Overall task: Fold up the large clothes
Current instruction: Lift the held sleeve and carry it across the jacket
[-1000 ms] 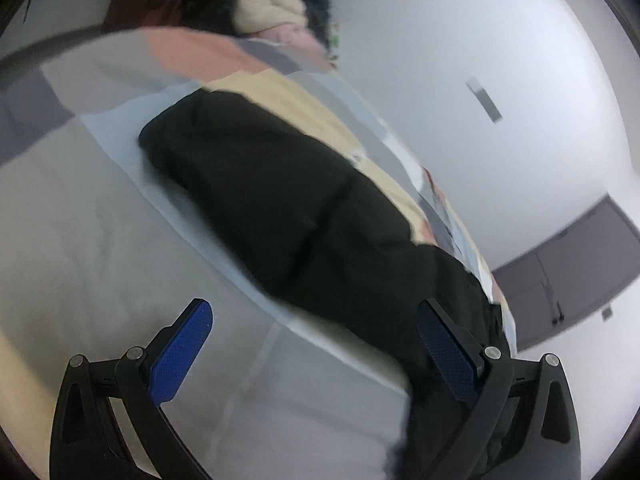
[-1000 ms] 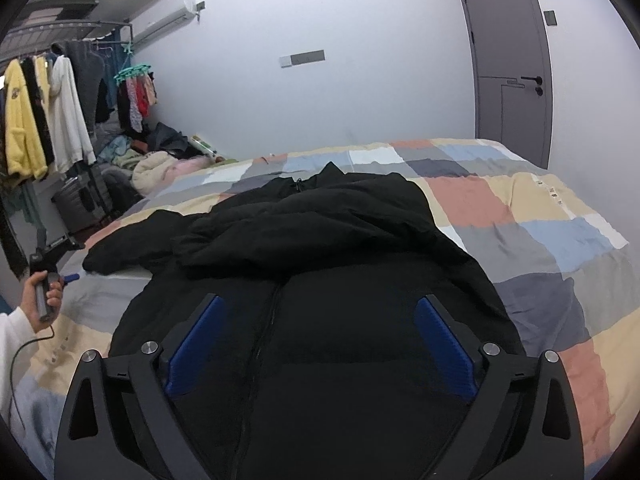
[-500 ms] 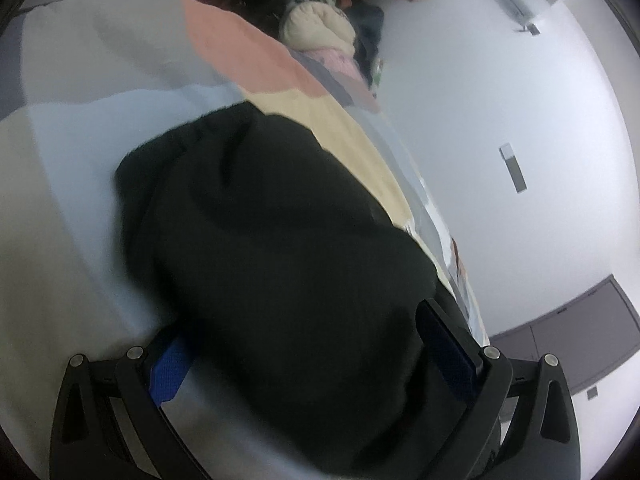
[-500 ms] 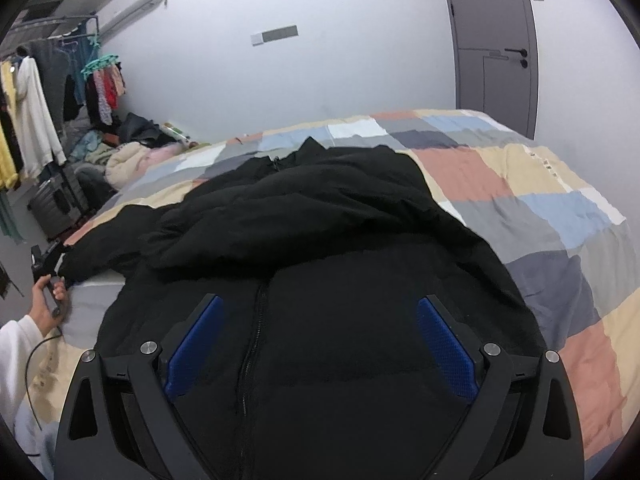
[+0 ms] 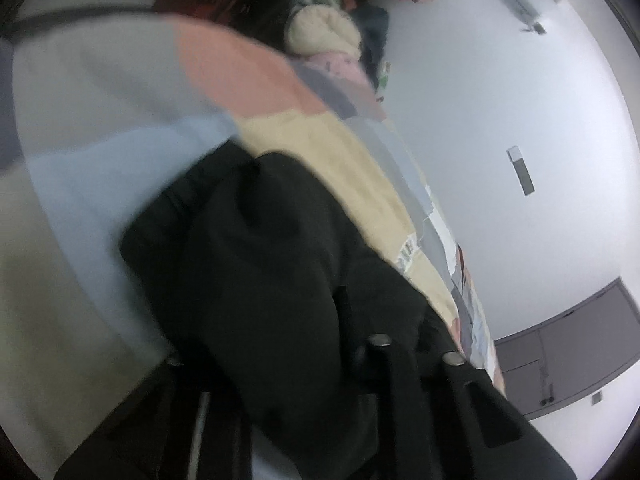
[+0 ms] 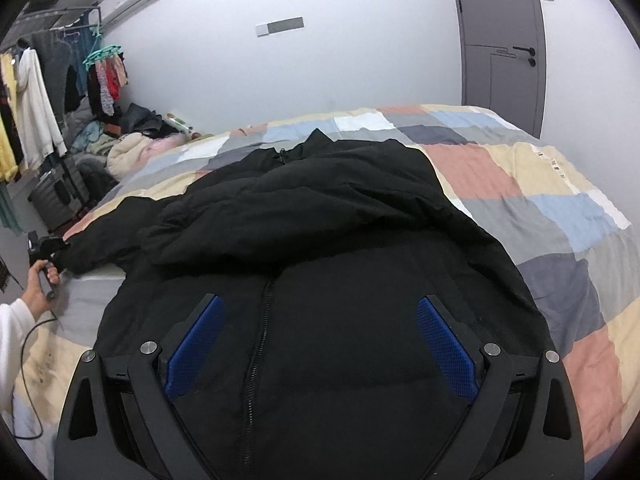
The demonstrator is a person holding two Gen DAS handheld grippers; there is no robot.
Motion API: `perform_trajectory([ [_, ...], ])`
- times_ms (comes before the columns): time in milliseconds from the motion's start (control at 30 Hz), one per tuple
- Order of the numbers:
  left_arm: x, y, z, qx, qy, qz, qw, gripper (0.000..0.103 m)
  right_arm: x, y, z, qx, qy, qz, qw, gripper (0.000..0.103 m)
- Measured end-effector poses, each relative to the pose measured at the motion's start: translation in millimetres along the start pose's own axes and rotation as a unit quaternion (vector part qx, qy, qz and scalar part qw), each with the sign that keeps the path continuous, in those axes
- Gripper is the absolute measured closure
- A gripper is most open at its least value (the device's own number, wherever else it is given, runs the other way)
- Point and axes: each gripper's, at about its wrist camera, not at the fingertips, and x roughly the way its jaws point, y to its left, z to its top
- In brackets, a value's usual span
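A large black padded jacket lies zipper-up across a checked bed. Its right-side sleeve is folded over the chest. Its other sleeve reaches to the bed's left edge, where my left gripper holds its cuff. In the blurred left wrist view the black sleeve fills the space between the jaws, which have closed in on it; the pads are hidden by cloth. My right gripper is open and empty, hovering above the jacket's lower front by the zipper.
A clothes rack with hanging garments and a pile of clothes stand left of the bed. A grey door is at the back right. The white wall runs behind the bed.
My left gripper moved in over the sleeve end and closed on it. My right gripper came slightly lower and nearer over the jacket, still open.
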Motion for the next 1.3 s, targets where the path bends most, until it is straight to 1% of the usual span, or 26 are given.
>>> perform_trajectory([
  [67, -21.3, -13.2, 0.4, 0.019, -0.019, 0.009, 0.9996, 0.093, -3.9, 0.7, 0.6, -0.005, -0.004, 0.001, 1.0, 0.006],
  [167, -46.9, -20.5, 0.1, 0.019, -0.032, 0.01, 0.9993, 0.096, -13.3, -1.3, 1.0, -0.005, -0.014, 0.0, 1.0, 0.006],
  [233, -67.8, -27.7, -2.0, 0.023, -0.041, 0.01, 0.9988, 0.097, -21.6, -2.8, 3.1, -0.005, -0.025, 0.007, 1.0, 0.006],
  [367, -101.6, -44.5, -5.4, 0.042, -0.043, 0.023, 0.9979, 0.097, -35.2, -4.3, 4.4, -0.022, -0.036, 0.007, 0.999, 0.005],
  [467, -124.0, -55.2, -8.1, 0.057, -0.042, 0.033, 0.9969, 0.098, -38.0, -6.6, 1.2, -0.028, -0.025, 0.017, 0.999, 0.005],
  [600, -155.1, -77.4, -14.2, 0.077, -0.045, 0.033, 0.9955, 0.099, -45.5, -7.3, -3.7, -0.041, -0.023, 0.028, 0.999, 0.005],
  [700, -176.7, -99.8, -19.1, 0.095, -0.051, 0.028, 0.9938, 0.099, -51.6, -8.6, -4.4, -0.042, -0.027, 0.038, 0.998, 0.005],
  [800, -193.0, -126.3, -28.3, 0.124, -0.045, 0.031, 0.9907, 0.099, -59.0, -10.7, -5.2, -0.05, -0.038, 0.037, 0.997, 0.005],
  [867, -203.5, -144.1, -35.0, 0.14, -0.046, 0.026, 0.9888, 0.099, -63.9, -13.3, -7.9, -0.05, -0.04, 0.038, 0.997, 0.005],
  [933, -211.9, -158.5, -41.3, 0.15, -0.05, 0.02, 0.9873, 0.099, -67.2, -16.7, -10.2, -0.049, -0.04, 0.039, 0.997, 0.003],
  [967, -218.2, -168.9, -44.9, 0.156, -0.052, 0.016, 0.9862, 0.099, -69.3, -18.3, -11.1, -0.047, -0.041, 0.04, 0.997, 0.001],
  [1033, -227.4, -186.9, -51.5, 0.168, -0.056, 0.011, 0.9841, 0.099, -73.6, -19.9, -11.5, -0.045, -0.044, 0.046, 0.997, 0.001],
  [1200, -251.8, -242.8, -73.9, 0.217, -0.071, -0.004, 0.9737, 0.099, -86.4, -22.8, -13.2, -0.051, -0.059, 0.048, 0.996, 0.0],
  [1300, -262.2, -283.7, -95.4, 0.242, -0.075, -0.02, 0.9672, 0.098, -90.4, -27.8, -14.0, -0.048, -0.063, 0.052, 0.995, 0.0],
])
